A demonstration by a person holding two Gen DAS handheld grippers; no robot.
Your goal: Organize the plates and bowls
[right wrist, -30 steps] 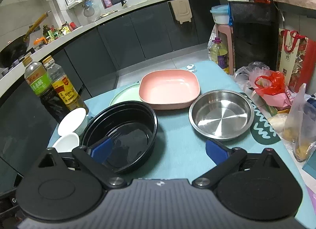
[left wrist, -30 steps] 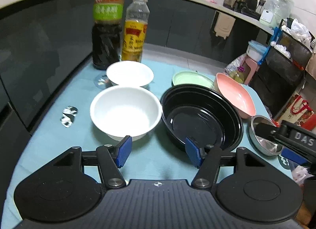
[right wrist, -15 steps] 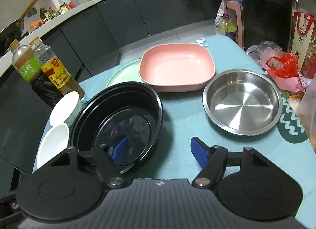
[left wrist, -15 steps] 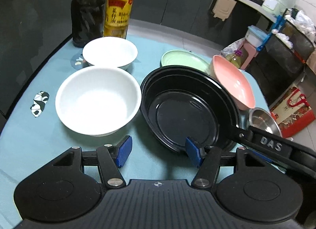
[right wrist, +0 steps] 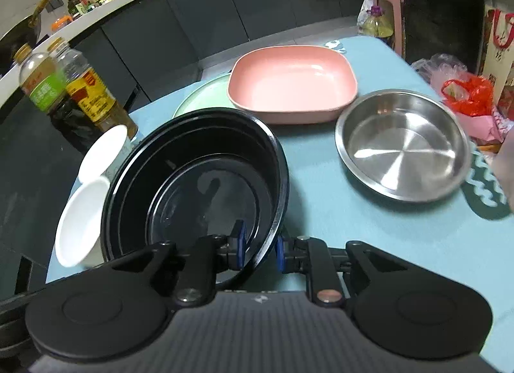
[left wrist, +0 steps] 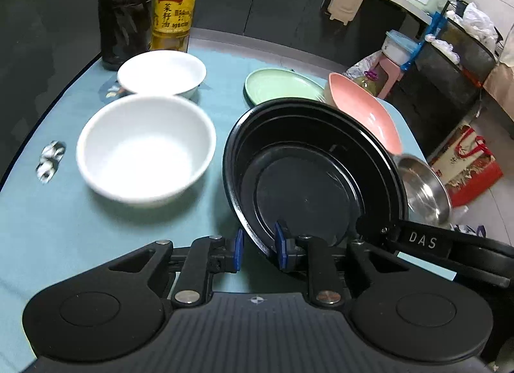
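two grippers pinch one glossy black bowl [left wrist: 308,186] by its near rim. the left gripper [left wrist: 257,249] has just been closing, and its blue pads now sit one outside and one inside the rim; the right gripper [right wrist: 258,246] has just been closing the same way on the opposite side of that rim. the bowl is round, stepped and shiny plastic-looking, tilted on the pale blue tablecloth [left wrist: 64,228]. beside it sit two smooth white bowls [left wrist: 144,148], one behind the other, blurred at the edges. past it lie a flat mint green plate [left wrist: 279,87], partly hidden by the black rim, a matte pink dish [right wrist: 292,84] with rounded square corners, and a brushed steel pan [right wrist: 401,145]. two sauce bottles [left wrist: 173,10] are cut off at the top in the left view. the right gripper's body crosses the left view's lower right, hiding the cloth there.
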